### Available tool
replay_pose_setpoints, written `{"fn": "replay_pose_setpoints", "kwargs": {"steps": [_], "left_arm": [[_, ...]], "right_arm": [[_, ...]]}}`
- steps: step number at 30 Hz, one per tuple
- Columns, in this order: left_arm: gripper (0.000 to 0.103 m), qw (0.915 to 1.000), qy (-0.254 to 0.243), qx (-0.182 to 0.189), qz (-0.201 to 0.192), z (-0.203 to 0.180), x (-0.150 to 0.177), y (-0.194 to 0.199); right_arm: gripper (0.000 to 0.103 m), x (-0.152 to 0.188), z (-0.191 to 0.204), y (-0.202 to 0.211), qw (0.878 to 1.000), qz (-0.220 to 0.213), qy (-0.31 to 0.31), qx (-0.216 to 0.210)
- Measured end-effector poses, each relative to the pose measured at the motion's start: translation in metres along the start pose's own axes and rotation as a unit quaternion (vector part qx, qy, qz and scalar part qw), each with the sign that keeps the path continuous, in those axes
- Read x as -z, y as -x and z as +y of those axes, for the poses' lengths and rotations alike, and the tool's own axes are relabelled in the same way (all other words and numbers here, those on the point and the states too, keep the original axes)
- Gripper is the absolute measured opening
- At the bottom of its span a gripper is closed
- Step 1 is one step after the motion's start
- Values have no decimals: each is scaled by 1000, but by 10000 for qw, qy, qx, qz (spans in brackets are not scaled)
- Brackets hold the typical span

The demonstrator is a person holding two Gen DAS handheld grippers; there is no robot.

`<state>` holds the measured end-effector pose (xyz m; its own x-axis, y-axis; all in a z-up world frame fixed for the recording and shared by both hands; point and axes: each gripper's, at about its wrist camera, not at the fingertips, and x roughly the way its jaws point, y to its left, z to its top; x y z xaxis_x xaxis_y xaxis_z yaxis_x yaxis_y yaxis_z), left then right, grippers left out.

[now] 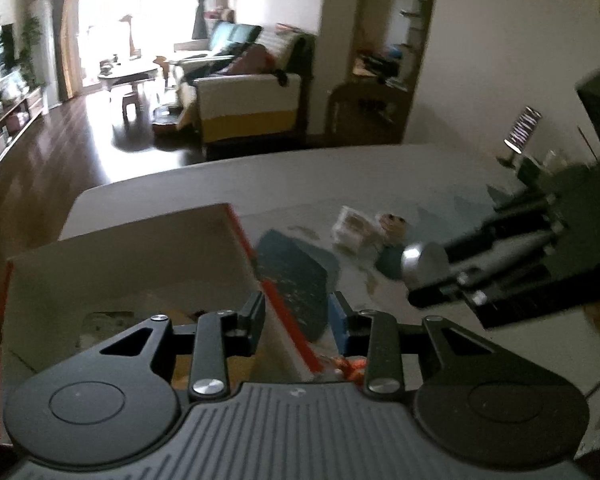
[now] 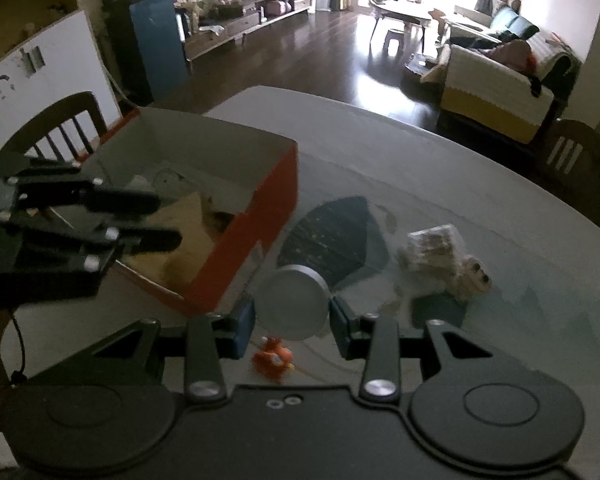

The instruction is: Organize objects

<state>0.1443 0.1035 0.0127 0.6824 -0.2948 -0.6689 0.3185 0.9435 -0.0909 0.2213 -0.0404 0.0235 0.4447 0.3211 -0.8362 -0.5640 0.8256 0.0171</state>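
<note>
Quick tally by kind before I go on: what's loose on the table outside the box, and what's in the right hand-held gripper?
Silver round tin, held in the right hand-held gripper: 1
Orange toy: 1
Wrapped clear packet: 1
Beige big-eyed figure: 1
Total: 4, all outside the red box.

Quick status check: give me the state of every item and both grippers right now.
Left gripper: open, straddling box wall.
Right gripper: shut on silver disc.
Red box: open-topped, partly filled.
Orange toy: loose on table.
Wrapped packet: on table.
Owl figure: beside packet.
</note>
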Motion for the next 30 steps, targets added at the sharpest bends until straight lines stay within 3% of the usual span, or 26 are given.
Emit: {"fn": "replay_pose_setpoints", "kwargs": {"steps": [2, 7, 13, 19, 23, 30], "left_arm": [[35, 9999, -81, 90, 55, -11, 3, -5], [63, 9996, -149, 192, 154, -41, 15, -18], [74, 9995, -94, -6, 293, -77, 33, -39], [76, 9976, 85, -535, 437, -103, 58, -69], [76, 9945, 552, -722, 519, -103, 70, -87], [76, 9869, 925, -1181, 595, -102, 85, -113]], "right_arm": [[40, 3, -7, -1, 10000, 29, -67, 18], [40, 14, -24, 1, 9999, 56, -131, 14], [40, 29, -48, 2, 9998, 158, -61, -72], [40, 45, -71, -1, 9993, 290, 85, -208], [40, 55, -84, -4, 9987, 389, 156, -281], [40, 68, -100, -9, 9977, 516, 250, -370]]}}
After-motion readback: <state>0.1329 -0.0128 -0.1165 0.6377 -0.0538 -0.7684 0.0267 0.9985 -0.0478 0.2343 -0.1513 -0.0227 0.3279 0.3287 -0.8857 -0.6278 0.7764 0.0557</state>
